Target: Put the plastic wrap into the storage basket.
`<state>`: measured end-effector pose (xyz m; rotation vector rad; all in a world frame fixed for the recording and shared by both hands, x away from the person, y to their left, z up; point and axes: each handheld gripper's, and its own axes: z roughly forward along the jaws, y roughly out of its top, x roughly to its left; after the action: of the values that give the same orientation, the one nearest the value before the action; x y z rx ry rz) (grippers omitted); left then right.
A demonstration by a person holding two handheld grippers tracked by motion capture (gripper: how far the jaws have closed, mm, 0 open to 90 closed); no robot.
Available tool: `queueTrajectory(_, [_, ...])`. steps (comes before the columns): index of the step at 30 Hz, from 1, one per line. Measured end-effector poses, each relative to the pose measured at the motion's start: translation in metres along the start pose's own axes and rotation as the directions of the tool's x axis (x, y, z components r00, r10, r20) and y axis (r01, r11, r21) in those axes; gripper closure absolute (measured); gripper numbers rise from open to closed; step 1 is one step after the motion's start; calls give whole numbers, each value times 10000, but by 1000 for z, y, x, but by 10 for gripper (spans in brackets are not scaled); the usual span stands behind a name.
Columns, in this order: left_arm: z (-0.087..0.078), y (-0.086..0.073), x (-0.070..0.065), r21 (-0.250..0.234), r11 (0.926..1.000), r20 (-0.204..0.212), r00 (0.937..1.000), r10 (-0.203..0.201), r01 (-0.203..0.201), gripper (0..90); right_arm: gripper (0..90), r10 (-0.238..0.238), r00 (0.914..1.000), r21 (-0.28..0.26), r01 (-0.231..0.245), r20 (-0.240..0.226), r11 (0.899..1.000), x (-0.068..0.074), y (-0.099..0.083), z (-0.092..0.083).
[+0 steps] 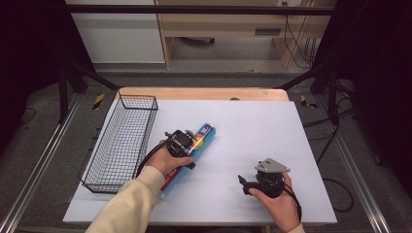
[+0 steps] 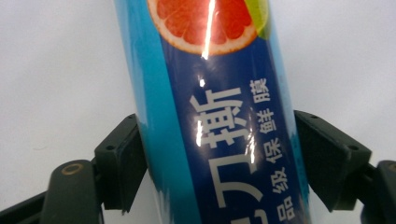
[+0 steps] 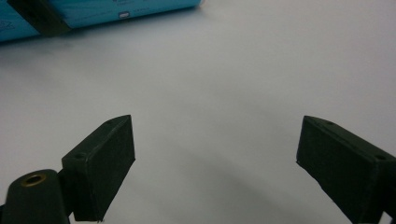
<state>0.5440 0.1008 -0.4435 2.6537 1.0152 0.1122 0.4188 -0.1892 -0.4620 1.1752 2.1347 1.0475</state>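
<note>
Before you lay a white sheet (image 1: pixel 252 131) that covered nearly all of a wooden table (image 1: pixel 204 93), leaving a strip of bare wood along the far edge. Grey floor (image 1: pixel 48 145) surrounded the table, with a metal rail (image 1: pixel 34 170) running along your left. Black frame struts (image 1: pixel 77 73) slanted down at the far corners, and a strip of yellow-and-black tape (image 1: pixel 98 100) marked the floor nearby. Beyond stood a pale wooden cabinet (image 1: pixel 218 24) beside a white panel (image 1: pixel 116 34). A black cable (image 1: pixel 335 189) looped on the floor to your right.

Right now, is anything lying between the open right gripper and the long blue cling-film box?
Nothing: in the high view, bare white table surface separates the right gripper from the long blue cling-film box. The right gripper view agrees.
</note>
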Motion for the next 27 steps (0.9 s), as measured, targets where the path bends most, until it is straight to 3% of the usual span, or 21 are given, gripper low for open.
queueTrajectory(27, [7, 2, 0, 245, 9996, 36, 9999, -134, 133, 261, 119, 105, 9999, 58, -105, -47, 9999, 0, 0, 0])
